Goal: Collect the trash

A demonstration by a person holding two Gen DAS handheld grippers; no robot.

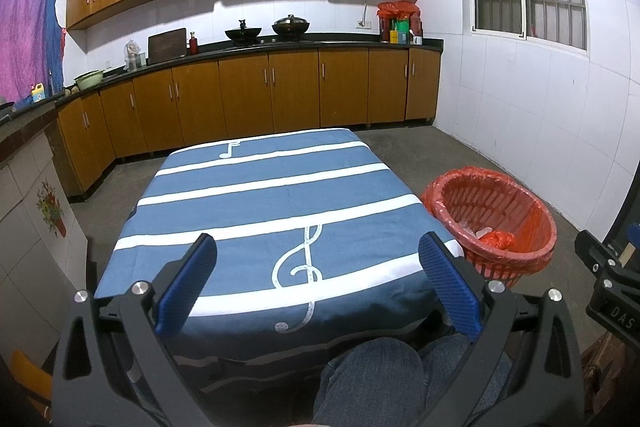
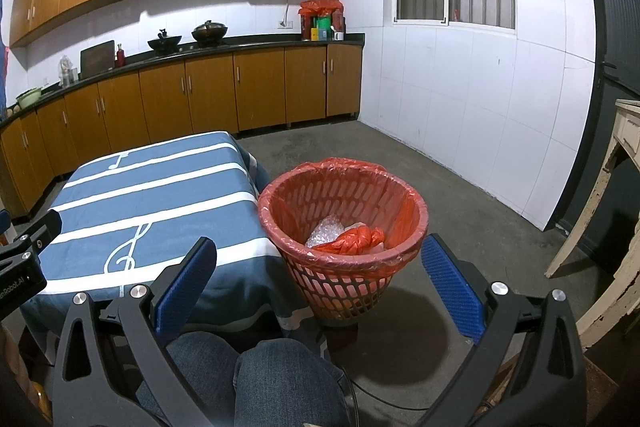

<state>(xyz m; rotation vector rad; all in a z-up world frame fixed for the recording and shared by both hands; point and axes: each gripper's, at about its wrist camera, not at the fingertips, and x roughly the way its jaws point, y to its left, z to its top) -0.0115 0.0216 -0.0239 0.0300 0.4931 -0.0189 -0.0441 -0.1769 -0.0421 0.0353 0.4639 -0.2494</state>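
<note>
A red mesh trash basket lined with a red plastic bag stands on the floor right of the table; it also shows in the left wrist view. Inside lie a knotted red bag and crumpled clear plastic. My left gripper is open and empty above the near end of the table with the blue striped cloth. My right gripper is open and empty, held in front of the basket. No loose trash shows on the cloth.
The person's jeans-clad knees are at the bottom. Kitchen cabinets and a counter with woks run along the back wall. A worn white wooden table stands at the right. Concrete floor surrounds the basket.
</note>
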